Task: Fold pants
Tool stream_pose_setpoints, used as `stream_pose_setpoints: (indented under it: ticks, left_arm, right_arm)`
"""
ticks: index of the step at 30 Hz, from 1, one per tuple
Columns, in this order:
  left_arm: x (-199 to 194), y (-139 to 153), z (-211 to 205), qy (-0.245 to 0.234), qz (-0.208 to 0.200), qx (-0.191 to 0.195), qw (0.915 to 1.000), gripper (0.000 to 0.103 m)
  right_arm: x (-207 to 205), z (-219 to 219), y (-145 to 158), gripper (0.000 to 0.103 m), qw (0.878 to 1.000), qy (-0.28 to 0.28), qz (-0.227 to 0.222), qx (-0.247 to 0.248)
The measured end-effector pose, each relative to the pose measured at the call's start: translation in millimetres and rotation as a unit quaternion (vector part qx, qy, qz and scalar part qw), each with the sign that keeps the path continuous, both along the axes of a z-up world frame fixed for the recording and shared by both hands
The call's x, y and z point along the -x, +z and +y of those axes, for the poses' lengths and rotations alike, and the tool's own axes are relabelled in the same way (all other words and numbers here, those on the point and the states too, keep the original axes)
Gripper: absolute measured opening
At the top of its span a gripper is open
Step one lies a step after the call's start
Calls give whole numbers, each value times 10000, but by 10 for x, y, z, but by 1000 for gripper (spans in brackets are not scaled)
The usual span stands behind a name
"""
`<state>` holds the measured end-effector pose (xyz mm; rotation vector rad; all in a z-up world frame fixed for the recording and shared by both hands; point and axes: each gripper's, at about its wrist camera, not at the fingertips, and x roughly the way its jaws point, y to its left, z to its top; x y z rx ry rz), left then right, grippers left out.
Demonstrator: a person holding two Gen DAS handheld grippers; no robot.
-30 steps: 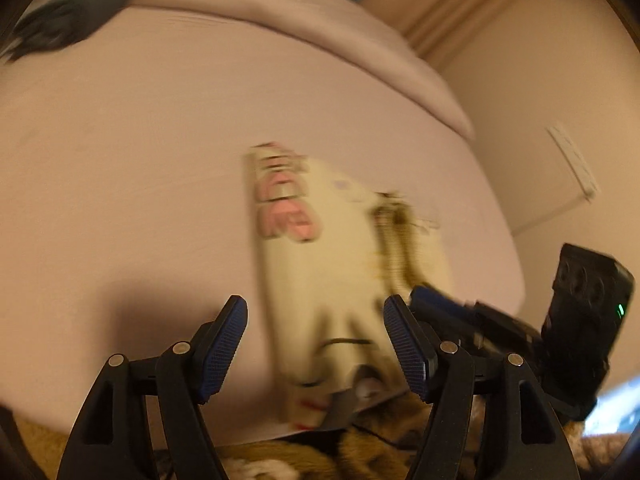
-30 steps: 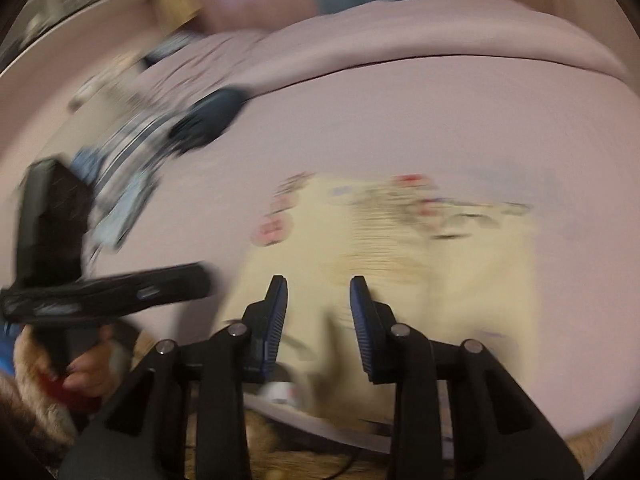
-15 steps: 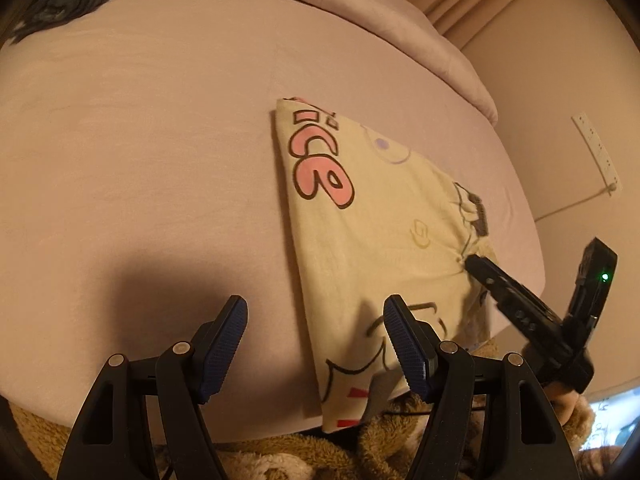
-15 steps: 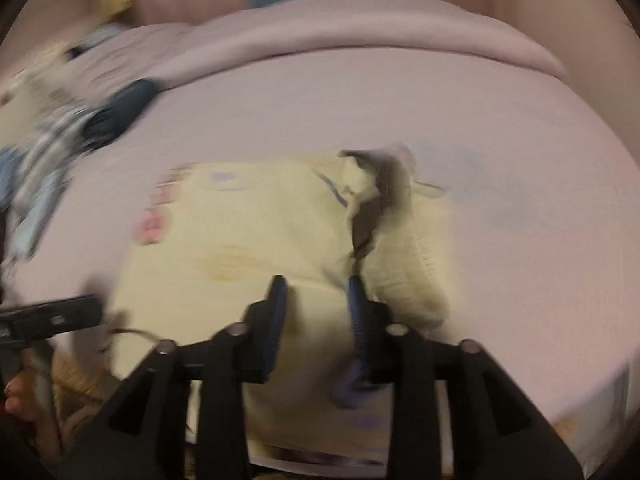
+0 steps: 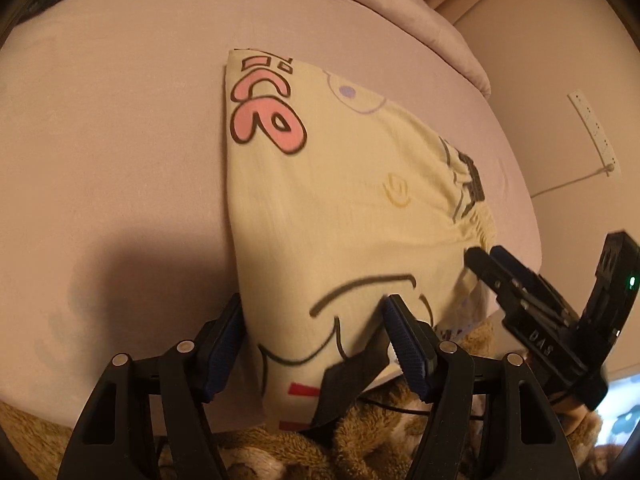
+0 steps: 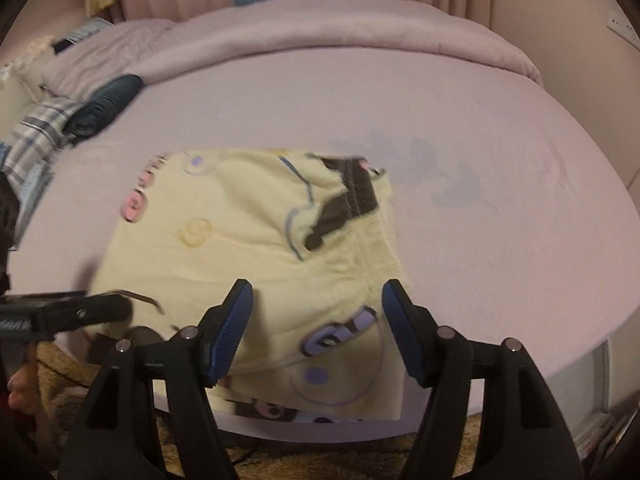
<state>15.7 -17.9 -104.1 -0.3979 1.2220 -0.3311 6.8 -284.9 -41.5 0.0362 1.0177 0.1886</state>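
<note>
Pants (image 5: pixel 344 200), pale yellow with cartoon prints, are lying folded on a mauve bed (image 5: pixel 120 140), close to its near edge, with their near end hanging a little over that edge. In the left wrist view pink bubble letters are showing at the far corner of the pants and dark curved lines near the front; the gathered waistband is sitting on the right side. In the right wrist view the same pants (image 6: pixel 256 240) are spreading across the middle of the bed (image 6: pixel 480 160), with a dark brown print near the waistband and a purple shape close to the front.

The left gripper (image 5: pixel 316 340) is hovering over the near end of the pants with its jaws standing wide; the cloth is lying between the blue pads, but they are not pinching it. A dark strap is hanging below the cloth between the fingers. The right gripper (image 6: pixel 316 328) is pointing down at the waistband side, its jaws having just been opening and now standing wide, with cloth under them and nothing clamped. In the left wrist view that right gripper (image 5: pixel 486 258) is showing at the right, its tips at the waistband corner.

A dark rolled garment (image 6: pixel 106 106) and plaid cloth (image 6: pixel 36 136) are lying at the far left of the bed. A brown fuzzy rug (image 5: pixel 360 440) is lying below the bed edge.
</note>
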Motion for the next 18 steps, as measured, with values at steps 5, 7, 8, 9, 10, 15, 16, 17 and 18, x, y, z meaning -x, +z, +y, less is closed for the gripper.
stream_pose_setpoints:
  ticks: [5, 7, 8, 9, 10, 15, 16, 17, 18]
  left_arm:
    - [79, -5, -102, -61, -122, -404, 9991, 29]
    - [82, 0, -72, 24, -106, -365, 9993, 19]
    - [87, 20, -49, 43, -109, -287, 9995, 16]
    - [102, 54, -23, 52, -139, -235, 9996, 16]
    - [124, 87, 4, 38, -170, -206, 9996, 15]
    - [192, 223, 89, -76, -194, -108, 9997, 14]
    - [195, 207, 110, -116, -130, -112, 9998, 14]
    - [195, 185, 118, -143, -72, -126, 9998, 14]
    - [185, 129, 133, -149, 36, -118, 9998, 15]
  right_arm:
    - [-69, -196, -70, 69, 9996, -199, 40, -187]
    - [-123, -204, -173, 66, 9992, -237, 143, -302]
    - [-132, -202, -196, 56, 9990, -243, 148, -349]
    - [-131, -215, -183, 45, 9990, -228, 92, -364]
    - [-103, -222, -139, 26, 9992, -219, 24, -326]
    - [81, -266, 167, 15, 9968, -1, -162, -781]
    - [108, -273, 198, 14, 9966, 1, -157, -808]
    - [127, -269, 198, 14, 9963, 14, -113, -846]
    - [153, -279, 175, 14, 9957, 38, -7, -927]
